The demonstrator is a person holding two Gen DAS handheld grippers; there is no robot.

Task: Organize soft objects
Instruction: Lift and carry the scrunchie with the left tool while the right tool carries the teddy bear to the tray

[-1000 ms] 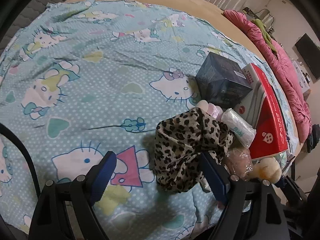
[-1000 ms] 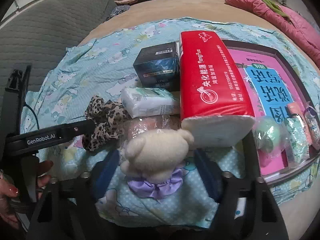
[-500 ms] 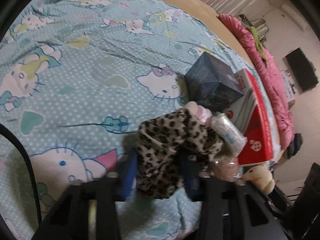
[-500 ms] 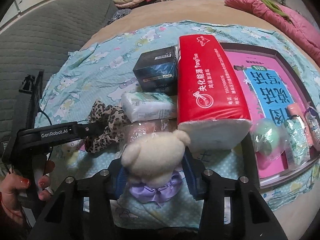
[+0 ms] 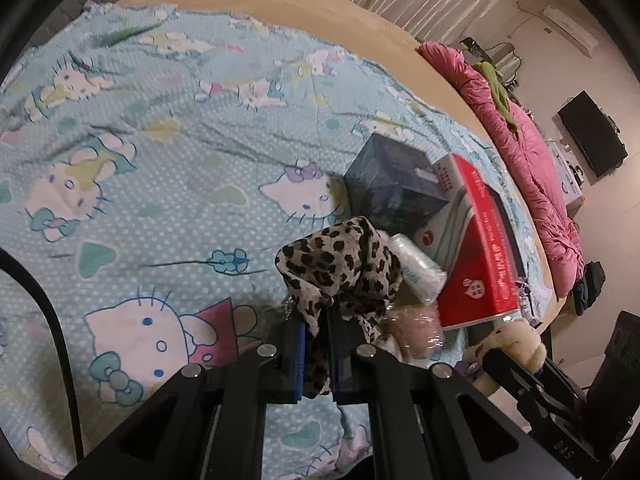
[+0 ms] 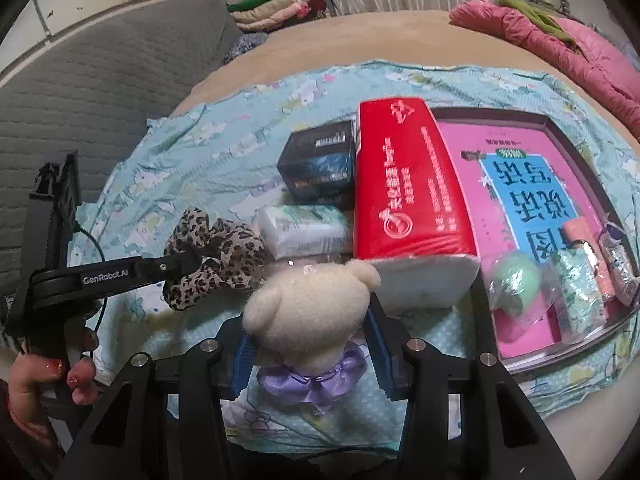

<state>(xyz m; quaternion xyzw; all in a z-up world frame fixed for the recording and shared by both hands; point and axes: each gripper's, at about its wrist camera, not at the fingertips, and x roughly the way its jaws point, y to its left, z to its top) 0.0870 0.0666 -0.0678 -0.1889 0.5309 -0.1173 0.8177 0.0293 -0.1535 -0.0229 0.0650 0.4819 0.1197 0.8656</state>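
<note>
A leopard-print scrunchie [image 5: 340, 268] is pinched in my left gripper [image 5: 318, 344], which is shut on it and holds it just above the Hello Kitty sheet [image 5: 160, 168]. It also shows in the right wrist view [image 6: 212, 256], held by the left gripper's arm. A cream teddy bear with a purple ruffle [image 6: 308, 312] sits between the blue pads of my right gripper [image 6: 310, 354], which is shut on it. The bear also shows in the left wrist view [image 5: 516, 344].
A red tissue pack [image 6: 408, 192], a dark box [image 6: 320, 160], a white wipes pack [image 6: 304, 230] and a wrapped pink ball [image 5: 416, 332] lie close ahead. A pink tray [image 6: 552, 128] with a green ball [image 6: 514, 284] and small packets lies right. A pink quilt [image 5: 520, 152] is far right.
My left gripper closed on the leopard scrunchie and lifted it. My right gripper closed on the teddy bear and raised it a little.
</note>
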